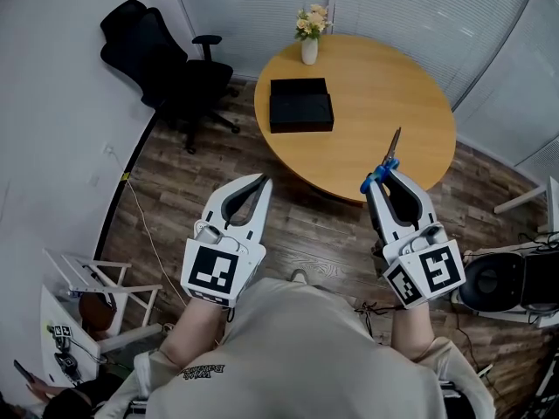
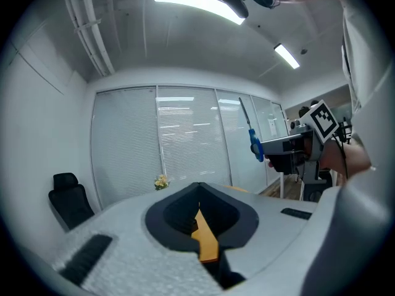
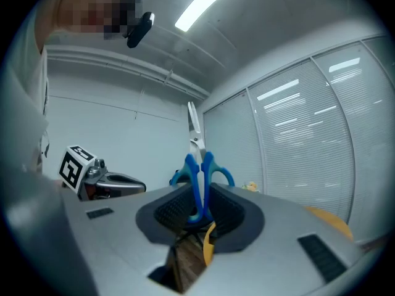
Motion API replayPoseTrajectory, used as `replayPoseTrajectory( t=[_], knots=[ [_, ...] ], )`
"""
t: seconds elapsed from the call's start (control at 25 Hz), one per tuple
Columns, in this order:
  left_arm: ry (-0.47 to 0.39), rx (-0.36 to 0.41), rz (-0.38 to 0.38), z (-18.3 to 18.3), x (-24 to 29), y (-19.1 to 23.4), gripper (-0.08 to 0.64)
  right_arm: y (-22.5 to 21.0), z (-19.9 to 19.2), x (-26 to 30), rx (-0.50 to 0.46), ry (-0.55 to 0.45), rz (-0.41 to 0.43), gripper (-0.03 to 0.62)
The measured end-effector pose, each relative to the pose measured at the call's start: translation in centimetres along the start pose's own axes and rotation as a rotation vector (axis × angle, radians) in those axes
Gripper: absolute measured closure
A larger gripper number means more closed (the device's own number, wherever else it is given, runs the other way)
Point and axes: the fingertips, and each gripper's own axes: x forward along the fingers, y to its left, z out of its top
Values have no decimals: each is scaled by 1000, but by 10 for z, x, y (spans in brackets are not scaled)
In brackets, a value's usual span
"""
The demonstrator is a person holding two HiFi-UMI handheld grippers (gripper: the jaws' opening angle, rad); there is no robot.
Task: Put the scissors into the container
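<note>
the left tongs (image 1: pixel 258 183) are pinched together with nothing between them. the right tongs (image 1: pixel 381 180) clamp the blue handles of the scissors (image 1: pixel 391 150), blades pointing ahead over the round bench (image 1: pixel 384 85). farther off, the black container (image 1: pixel 301 105) lies on that bench, well apart from the scissors.

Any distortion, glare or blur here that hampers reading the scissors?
Head view: evenly lit and sharp, scissors clear in the right gripper. Left gripper view: strong fisheye, dark corners, ceiling light blown out. Right gripper view: same fisheye, scissors crisp, nearest parts of the jaws slightly soft.
</note>
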Motion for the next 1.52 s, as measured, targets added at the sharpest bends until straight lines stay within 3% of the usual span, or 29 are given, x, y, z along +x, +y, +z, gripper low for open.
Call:
replayPoseTrajectory(
  t=[0.64, 1.28, 1.52],
  knots=[
    [0, -17, 46, -6, 13, 15, 538, -11, -14, 15, 9, 10, 19, 499],
    [28, -16, 26, -35, 60, 74, 538, -25, -32, 93, 15, 57, 28, 499],
    [50, 42, 6, -46, 94, 102, 538, -36, -39, 131, 7, 85, 8, 499]
  ],
)
